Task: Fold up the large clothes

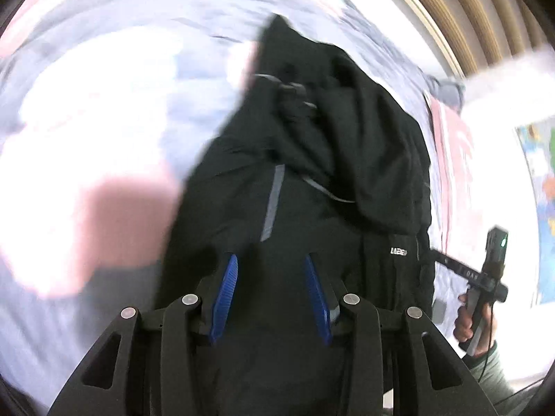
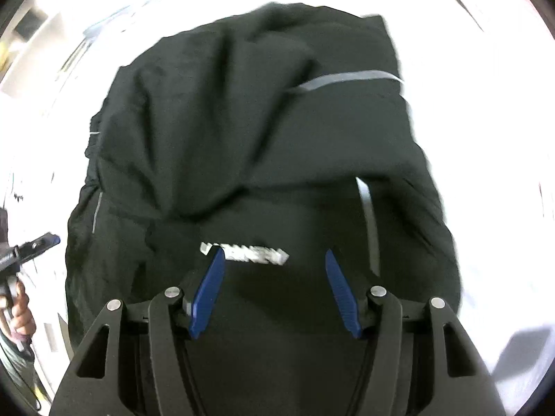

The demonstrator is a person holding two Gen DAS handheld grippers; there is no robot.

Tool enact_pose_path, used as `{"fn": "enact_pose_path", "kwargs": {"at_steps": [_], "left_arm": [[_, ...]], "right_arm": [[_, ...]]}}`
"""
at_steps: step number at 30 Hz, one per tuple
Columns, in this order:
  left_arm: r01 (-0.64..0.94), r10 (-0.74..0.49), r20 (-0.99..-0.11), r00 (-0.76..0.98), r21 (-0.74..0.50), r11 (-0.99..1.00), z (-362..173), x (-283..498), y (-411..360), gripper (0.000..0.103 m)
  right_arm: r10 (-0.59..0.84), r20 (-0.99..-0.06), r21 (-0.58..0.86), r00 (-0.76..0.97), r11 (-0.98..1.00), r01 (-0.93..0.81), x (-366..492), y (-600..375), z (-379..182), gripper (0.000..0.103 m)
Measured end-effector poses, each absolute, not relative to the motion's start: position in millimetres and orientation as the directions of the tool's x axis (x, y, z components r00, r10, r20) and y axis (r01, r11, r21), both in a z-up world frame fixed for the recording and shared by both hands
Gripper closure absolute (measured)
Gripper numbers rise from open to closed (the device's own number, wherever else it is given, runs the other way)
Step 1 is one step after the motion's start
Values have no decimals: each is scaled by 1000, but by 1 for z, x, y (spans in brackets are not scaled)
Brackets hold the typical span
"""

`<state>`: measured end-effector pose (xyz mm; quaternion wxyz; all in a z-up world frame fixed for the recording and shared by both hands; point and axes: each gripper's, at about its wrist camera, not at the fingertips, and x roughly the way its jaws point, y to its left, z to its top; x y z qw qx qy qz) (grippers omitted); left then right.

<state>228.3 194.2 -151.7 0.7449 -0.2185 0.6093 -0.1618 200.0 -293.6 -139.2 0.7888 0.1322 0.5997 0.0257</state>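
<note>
And here we are above the black, soft-fabric jacket with grey reflective strips, lying in a rumpled heap on a pale, blurred bed cover. In the left wrist view its long axis runs from the camera up and away, with a bunched end, maybe a hood or collar, at the far top; one grey strip follows that line. In the right wrist view a white printed logo lies crosswise, just ahead of the blue pads.

The left hand-held gripper hangs over the dark cloth with its jaws partly apart, nothing between them. The right hand-held gripper stands somewhat wider, also empty, over the logo panel. Each shows up at the edge of the other's view, held in a hand.

How will it handle? By my reading it is light, limp and probably a touch slick, like a shell fabric, so it will sag and slide rather than hold a crease. One upper layer is already flopped over the body. A thin single pinch could slip, so the better bets are firm edges: a hem, a shoulder seam or the stitched line beside a reflective strip, with one gripper on each side so the cloth lifts evenly. Folding across that long axis looks the natural way.
</note>
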Motion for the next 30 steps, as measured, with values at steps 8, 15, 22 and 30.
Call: {"fn": "enact_pose_path", "kwargs": {"at_steps": [8, 15, 22, 30], "left_arm": [[-193, -511, -842, 174, -538, 820, -177, 173, 228, 61], [-245, -494, -867, 59, -493, 835, -209, 125, 240, 61], [-274, -542, -840, 16, -525, 806, -229, 111, 240, 56], [-179, -707, -705, 57, -704, 687, -205, 126, 211, 54]], "right_arm": [[188, -951, 254, 247, 930, 268, 164, -354, -146, 40], [154, -972, 198, 179, 945, 259, 139, -368, -151, 40], [129, -988, 148, 84, 943, 297, 104, -383, -172, 40], [177, -984, 171, 16, 919, 356, 59, -406, -185, 40]]}}
